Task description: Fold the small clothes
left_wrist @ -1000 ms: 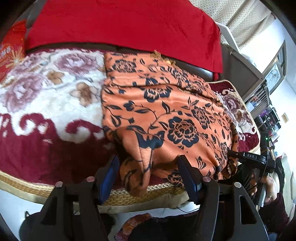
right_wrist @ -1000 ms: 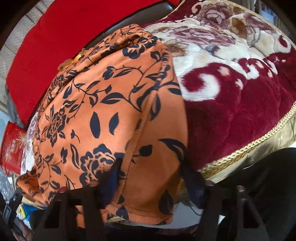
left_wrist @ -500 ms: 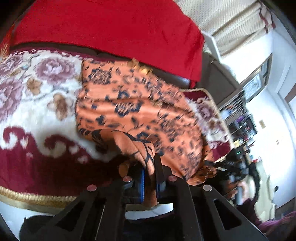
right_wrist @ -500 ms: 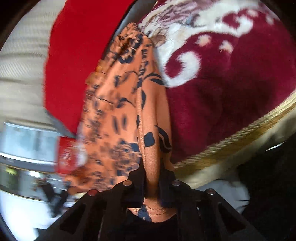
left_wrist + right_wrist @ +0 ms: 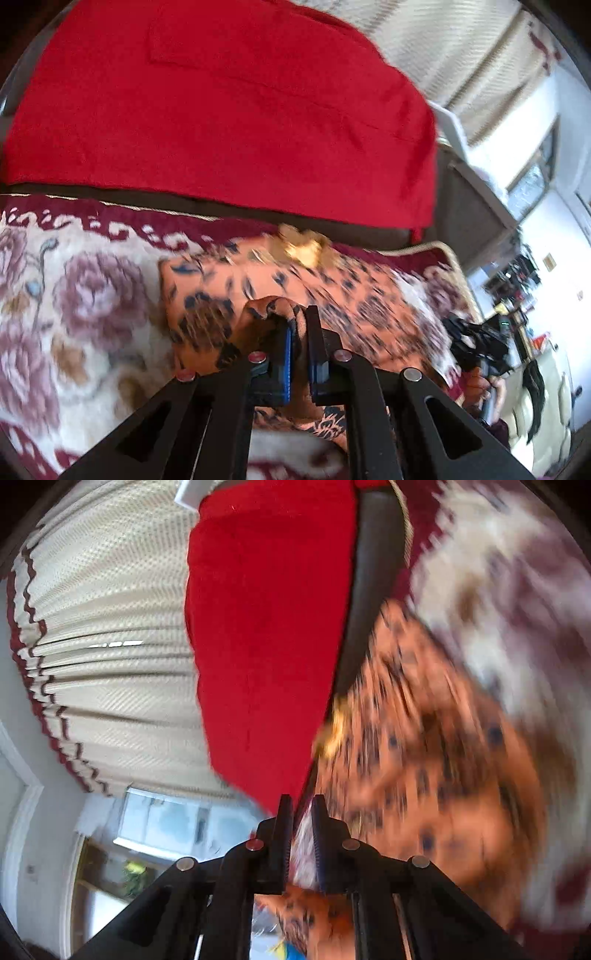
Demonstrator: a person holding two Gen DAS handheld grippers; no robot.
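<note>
An orange garment with a dark blue flower print (image 5: 332,291) lies on the flowered plush blanket (image 5: 74,314). My left gripper (image 5: 300,332) is shut on a bunched fold of its near edge and holds it over the garment's middle. My right gripper (image 5: 303,819) is shut on cloth; orange fabric shows below its fingers, and the garment (image 5: 424,746) spreads blurred to its right. A yellow trim (image 5: 303,247) marks the garment's far edge.
A red cloth (image 5: 221,110) covers the dark sofa back (image 5: 369,225) behind the blanket. Cream curtains (image 5: 92,646) hang beyond. The right gripper and the hand holding it (image 5: 476,347) show at the right of the left wrist view, near cluttered furniture.
Both grippers shut on the garment's near edge, then lifted it and carried it forward over the garment toward the sofa back. The right wrist view has swung left toward the curtains.
</note>
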